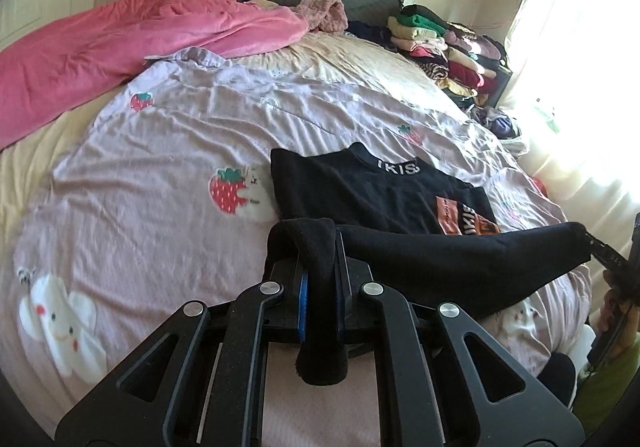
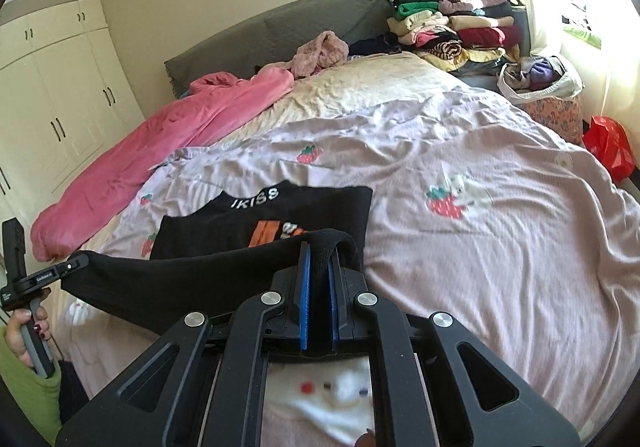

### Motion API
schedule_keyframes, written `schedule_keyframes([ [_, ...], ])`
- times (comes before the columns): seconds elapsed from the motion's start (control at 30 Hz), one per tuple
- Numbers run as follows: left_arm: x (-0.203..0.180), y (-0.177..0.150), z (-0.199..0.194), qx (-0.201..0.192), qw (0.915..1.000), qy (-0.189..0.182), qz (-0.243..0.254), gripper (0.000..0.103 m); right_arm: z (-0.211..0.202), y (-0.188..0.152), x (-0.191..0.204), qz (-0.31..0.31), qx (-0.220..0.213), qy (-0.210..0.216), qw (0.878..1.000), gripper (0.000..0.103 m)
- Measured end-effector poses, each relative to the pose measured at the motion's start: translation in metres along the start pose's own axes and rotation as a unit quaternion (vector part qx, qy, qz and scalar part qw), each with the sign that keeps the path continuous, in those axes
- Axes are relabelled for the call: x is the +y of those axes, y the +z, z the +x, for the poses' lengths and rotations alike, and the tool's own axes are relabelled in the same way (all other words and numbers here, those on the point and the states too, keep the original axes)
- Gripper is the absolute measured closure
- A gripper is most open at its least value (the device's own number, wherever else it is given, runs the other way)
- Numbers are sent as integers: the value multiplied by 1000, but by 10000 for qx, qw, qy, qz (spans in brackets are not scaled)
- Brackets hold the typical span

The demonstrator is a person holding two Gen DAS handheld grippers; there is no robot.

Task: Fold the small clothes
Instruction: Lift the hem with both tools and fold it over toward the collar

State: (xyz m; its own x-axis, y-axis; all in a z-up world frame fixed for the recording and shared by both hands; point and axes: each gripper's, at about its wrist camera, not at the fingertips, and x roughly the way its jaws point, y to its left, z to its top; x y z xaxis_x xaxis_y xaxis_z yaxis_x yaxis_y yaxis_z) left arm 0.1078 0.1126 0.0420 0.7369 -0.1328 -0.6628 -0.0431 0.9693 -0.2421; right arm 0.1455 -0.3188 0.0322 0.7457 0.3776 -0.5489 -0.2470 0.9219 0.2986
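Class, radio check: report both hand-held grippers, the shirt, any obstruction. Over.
Left hand-held gripper and right hand-held gripper shut on black shirt. Bottom edge lifted between them, top on bedspread. Nothing in the way.

Matt black knit top point(image 1: 360, 199), wrinkled cotton bedspread point(image 1: 160, 151)

"IKISS" on black top's point(image 2: 280, 219) collar

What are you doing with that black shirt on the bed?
A person is folding a black top on the strawberry-print bedspread. The left gripper and the right gripper are each shut on one end of its lifted bottom edge. The collar end lies flat on the bed. Folded clothes are stacked by the headboard.
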Motion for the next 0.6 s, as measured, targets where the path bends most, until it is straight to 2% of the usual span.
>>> schedule_keyframes([
  [0.6,6,20,53,91,9993,347,103,99,54,21,-10,116,150,-284,9994,96],
])
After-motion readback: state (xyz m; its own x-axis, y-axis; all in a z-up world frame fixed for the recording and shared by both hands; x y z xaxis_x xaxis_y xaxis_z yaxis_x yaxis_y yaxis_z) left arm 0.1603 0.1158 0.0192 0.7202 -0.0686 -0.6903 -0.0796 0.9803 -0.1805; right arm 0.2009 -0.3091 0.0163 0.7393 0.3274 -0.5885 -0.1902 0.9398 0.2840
